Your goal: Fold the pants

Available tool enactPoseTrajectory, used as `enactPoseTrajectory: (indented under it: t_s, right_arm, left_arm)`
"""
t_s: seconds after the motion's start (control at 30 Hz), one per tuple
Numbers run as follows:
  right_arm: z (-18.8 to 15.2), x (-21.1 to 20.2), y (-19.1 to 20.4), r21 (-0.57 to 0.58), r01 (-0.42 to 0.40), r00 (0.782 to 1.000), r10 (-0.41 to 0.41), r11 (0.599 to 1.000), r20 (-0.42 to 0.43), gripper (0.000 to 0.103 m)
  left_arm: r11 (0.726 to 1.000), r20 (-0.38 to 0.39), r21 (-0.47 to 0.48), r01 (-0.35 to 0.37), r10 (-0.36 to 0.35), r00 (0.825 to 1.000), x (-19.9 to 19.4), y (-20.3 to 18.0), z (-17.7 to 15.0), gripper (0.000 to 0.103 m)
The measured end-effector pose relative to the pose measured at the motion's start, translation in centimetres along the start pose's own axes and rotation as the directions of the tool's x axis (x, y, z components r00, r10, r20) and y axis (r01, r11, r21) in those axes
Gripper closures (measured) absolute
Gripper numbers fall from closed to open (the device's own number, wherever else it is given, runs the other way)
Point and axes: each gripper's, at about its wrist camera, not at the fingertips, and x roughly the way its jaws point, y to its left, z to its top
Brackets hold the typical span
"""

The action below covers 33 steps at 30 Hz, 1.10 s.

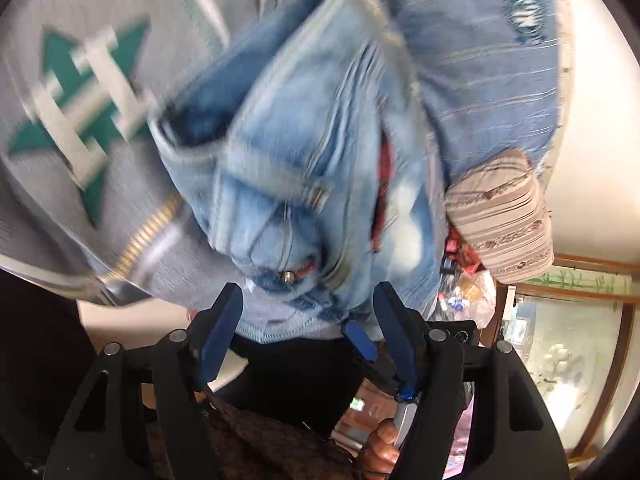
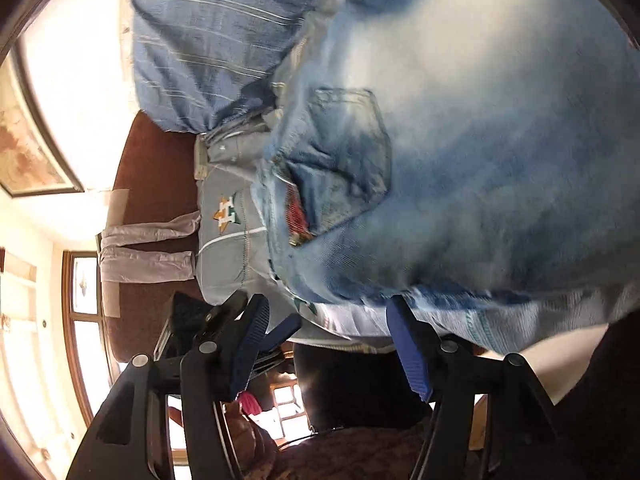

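- Denim jeans (image 2: pixel 480 152) fill most of both views, bunched and blurred; they lie on a grey jersey (image 1: pixel 80 168), their waistband near both tongs.
- Grey jersey spreads under the jeans, with a green-and-white star logo (image 1: pixel 86 108) at left in the left view and a brass zip (image 1: pixel 140 240) below it.
- Blue striped cloth (image 1: pixel 480 80) sits at the far side, beyond the jeans.
- Brown surface (image 2: pixel 148 184) shows left of the jersey in the right view.
- Folded beige striped cloth (image 1: pixel 500 216) sits at the right edge of the jeans.
- Left tongs (image 1: pixel 306 300) are spread apart, blue fingers either side of the jeans' hem, gripping nothing.
- Right tongs (image 2: pixel 326 312) likewise stand wide, nothing between them.
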Motion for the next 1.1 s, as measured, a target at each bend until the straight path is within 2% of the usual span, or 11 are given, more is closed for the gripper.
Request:
enactPoseTrajectory:
  t_s: [0.2, 0.37, 0.43, 0.47, 0.5, 0.63, 0.73, 0.87, 0.97, 1.03, 1.1]
  right_arm:
    - [0.5, -0.4, -1.6, 0.059, -0.031, 0.999, 0.028, 0.998, 0.046, 0.039]
    - [1.4, 0.1, -2.8, 0.105, -0.052, 0.997, 0.046, 0.993, 0.062, 0.039]
    - [1.8, 0.7, -2.5, 0.08, -0.049, 0.997, 0.044, 0.996, 0.061, 0.054]
    - [2.0, 0.8, -2.2, 0.052, -0.035, 0.997, 0.032, 0.998, 0.065, 0.09]
    - [2.2, 0.7, -1.4, 0.009, -0.023, 0.997, 0.022, 1.0, 0.071, 0.096]
    - [0.6, 0.2, 1.6, -0.149, 0.004, 1.0, -0.001, 0.989, 0.02, 0.096]
    - [-0.1, 2.3, -0.2, -0.094, 0.048, 0.997, -0.053, 0.994, -0.059, 0.096]
    - [0.9, 3.4, -3.6, 0.053, 0.084, 0.993, -0.079, 0.995, -0.088, 0.086]
    - [0.7, -0.5, -2.0, -0.025, 0.075, 0.997, -0.075, 0.997, -0.015, 0.071]
    - [-0.4, -5.5, -1.6, -0.054, 0.072, 0.992, -0.066, 0.996, 0.108, 0.064]
    - [-1.8, -11.9, -2.3, -0.04, 0.129, 0.941, -0.11, 0.991, 0.321, 0.057]
  left_arm:
    - [0.999, 0.08, 0.025, -0.024, 0.022, 0.997, -0.4, -1.7, 1.7, 0.044]
    - [0.994, 0.106, 0.082, -0.073, 0.064, 0.992, -1.2, -2.7, 2.6, 0.084]
    - [0.986, 0.129, 0.121, -0.111, 0.095, 0.987, -1.6, -3.7, 2.7, 0.087]
    - [0.984, 0.137, 0.139, -0.111, 0.092, 0.986, -2.0, -4.0, 2.7, 0.088]
    - [0.973, 0.164, 0.189, -0.131, 0.101, 0.981, -3.0, -5.1, 2.0, 0.088]
    - [0.931, 0.192, 0.277, -0.237, 0.188, 0.963, -4.3, -5.0, 0.3, 0.088]
    - [0.929, 0.102, 0.205, -0.307, 0.292, 0.951, -1.3, -1.1, 1.3, 0.088]
    - [0.955, 0.002, 0.181, -0.235, 0.239, 0.971, -1.0, 1.2, 2.0, 0.084]
    - [0.882, 0.008, 0.42, -0.214, 0.232, 0.973, -3.8, -1.2, 0.7, 0.071]
    - [0.793, 0.077, 0.556, -0.248, 0.249, 0.966, -6.0, -3.6, -0.8, 0.054]
    - [0.704, 0.173, 0.639, -0.31, 0.261, 0.95, -6.7, -6.5, -1.5, 0.045]
